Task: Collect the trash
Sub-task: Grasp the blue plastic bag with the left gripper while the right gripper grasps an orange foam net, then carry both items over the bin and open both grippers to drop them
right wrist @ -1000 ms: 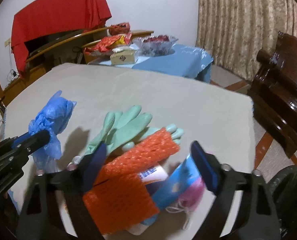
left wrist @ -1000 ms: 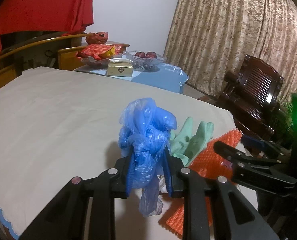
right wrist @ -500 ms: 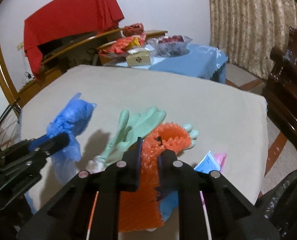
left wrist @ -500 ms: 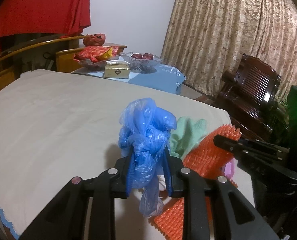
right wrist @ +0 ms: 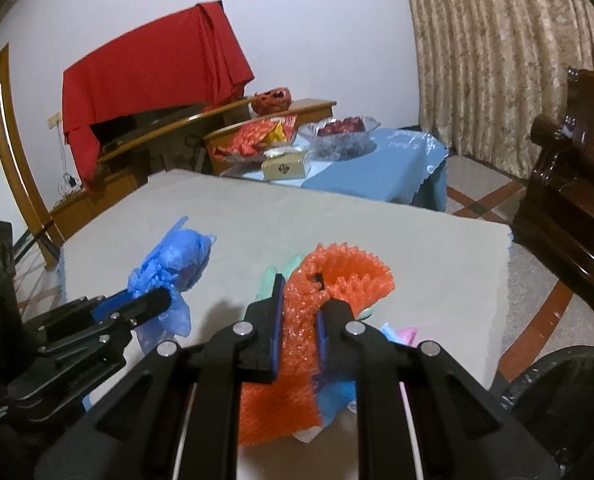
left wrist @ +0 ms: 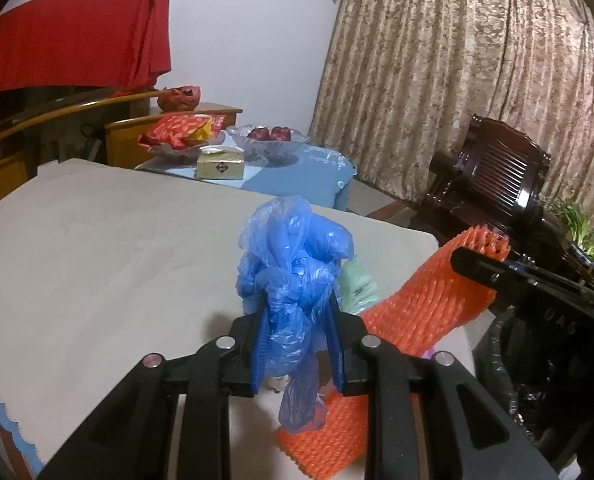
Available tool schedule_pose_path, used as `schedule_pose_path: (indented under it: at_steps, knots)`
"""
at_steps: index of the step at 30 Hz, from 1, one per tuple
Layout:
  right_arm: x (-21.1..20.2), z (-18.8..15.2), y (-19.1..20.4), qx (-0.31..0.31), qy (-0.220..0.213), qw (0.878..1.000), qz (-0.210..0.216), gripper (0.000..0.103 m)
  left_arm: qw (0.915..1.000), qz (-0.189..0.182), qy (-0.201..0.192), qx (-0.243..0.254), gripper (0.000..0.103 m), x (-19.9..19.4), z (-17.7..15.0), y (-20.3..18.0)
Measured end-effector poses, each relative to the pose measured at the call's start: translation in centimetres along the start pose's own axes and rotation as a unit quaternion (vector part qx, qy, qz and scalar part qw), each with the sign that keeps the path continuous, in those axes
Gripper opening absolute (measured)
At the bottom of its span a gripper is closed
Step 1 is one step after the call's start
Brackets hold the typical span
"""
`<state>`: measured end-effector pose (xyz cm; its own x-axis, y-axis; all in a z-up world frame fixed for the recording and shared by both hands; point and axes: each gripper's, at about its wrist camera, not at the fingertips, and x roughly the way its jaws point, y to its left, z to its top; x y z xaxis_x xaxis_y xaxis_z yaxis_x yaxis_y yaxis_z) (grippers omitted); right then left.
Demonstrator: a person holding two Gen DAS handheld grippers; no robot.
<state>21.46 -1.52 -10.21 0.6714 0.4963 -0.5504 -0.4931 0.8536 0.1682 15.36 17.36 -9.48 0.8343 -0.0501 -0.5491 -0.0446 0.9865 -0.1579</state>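
Note:
My left gripper (left wrist: 297, 320) is shut on a crumpled blue plastic bag (left wrist: 293, 264), held above the beige table (left wrist: 97, 248). In the right wrist view the same blue plastic bag (right wrist: 173, 264) sits in the left gripper (right wrist: 157, 300) at the left. My right gripper (right wrist: 300, 304) is shut on an orange foam net (right wrist: 337, 276), lifted off the table with its lower end hanging. The orange foam net (left wrist: 429, 300) also shows in the left wrist view, pinched by the right gripper (left wrist: 473, 264). Mint green gloves (left wrist: 357, 284) lie behind the bag, mostly hidden.
A black lined bin (right wrist: 569, 396) stands off the table's right corner. Blue and pink wrappers (right wrist: 401, 334) lie under the net. Behind are a blue-clothed side table (right wrist: 377, 172) with a fruit bowl (right wrist: 341, 130), a dark wooden chair (left wrist: 493, 184), and curtains (left wrist: 457, 80).
The right gripper closed on the orange foam net and lifted it off the table. The left gripper rose a little, still holding the blue bag.

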Motion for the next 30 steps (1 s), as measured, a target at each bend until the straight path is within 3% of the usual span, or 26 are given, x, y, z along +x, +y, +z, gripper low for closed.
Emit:
schedule_pose_path:
  at_steps: [15, 30]
  knots:
    - [-7.6, -0.2, -3.6, 0.005, -0.034, 0.999, -0.035, 0.012, 0.9981, -0.054, -0.002, 0.029, 0.025, -1.4, 0.8, -6.2]
    - [-15.9, -4.0, -11.2, 0.033, -0.041, 0.990, -0.133, 0.013, 0.9869, -0.144, 0.008, 0.073, 0.025, -1.8, -0.6, -16.1]
